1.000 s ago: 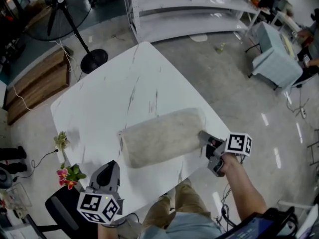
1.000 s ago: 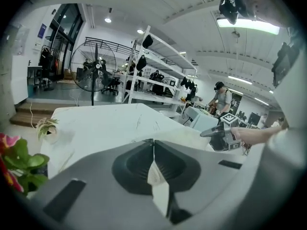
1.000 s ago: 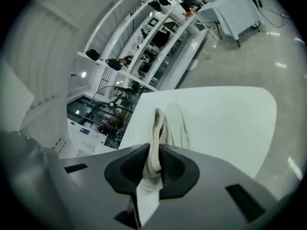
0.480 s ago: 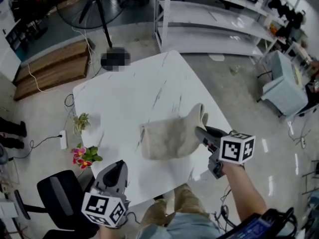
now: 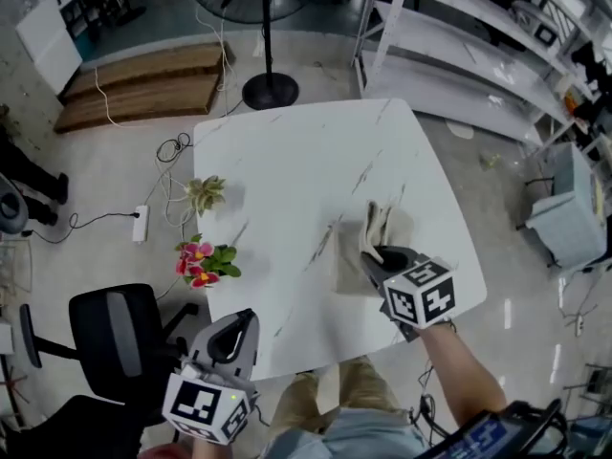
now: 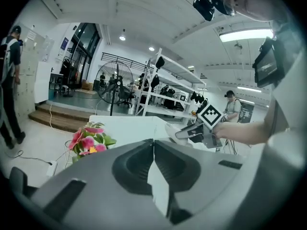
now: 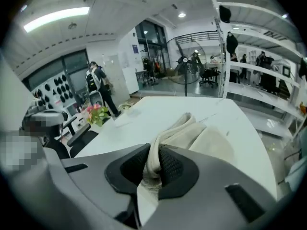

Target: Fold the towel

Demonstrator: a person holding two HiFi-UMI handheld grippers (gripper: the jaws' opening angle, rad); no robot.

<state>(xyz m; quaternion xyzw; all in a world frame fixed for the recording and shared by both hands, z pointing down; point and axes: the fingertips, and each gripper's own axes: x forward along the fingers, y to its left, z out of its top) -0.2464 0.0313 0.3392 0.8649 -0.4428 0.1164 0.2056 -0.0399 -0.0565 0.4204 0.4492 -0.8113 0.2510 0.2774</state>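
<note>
- Since a second ago the towel (image 5: pixel 376 240) has changed shape – then it lay stretched long across the table, now it is gathered short, one end carried over the rest.
- It sits on the near right part of the table (image 5: pixel 287 151), with its lifted end standing up in a bunched ridge.
- The right gripper (image 5: pixel 379 256) is clamped on that ridge; its own view shows cloth pinched between the pads.
- The left gripper (image 5: pixel 236 333) is closed on nothing, by the table's near left edge and well apart from the towel.
- Risk, as I judge it: nothing pins the lower layer, so a one-sided pull could drag the whole towel instead of folding it.
- Risk: the grip is on a crumpled gather, not a flat corner – the fold may land crooked or lumpy.
- Risk: the towel lies near the table's right edge and could slide off.
- Containers: none shows plainly. Pink flowers (image 5: pixel 201 264) and a small green plant (image 5: pixel 204 194) stand by the table's left edge; whatever holds them is hidden.
</note>
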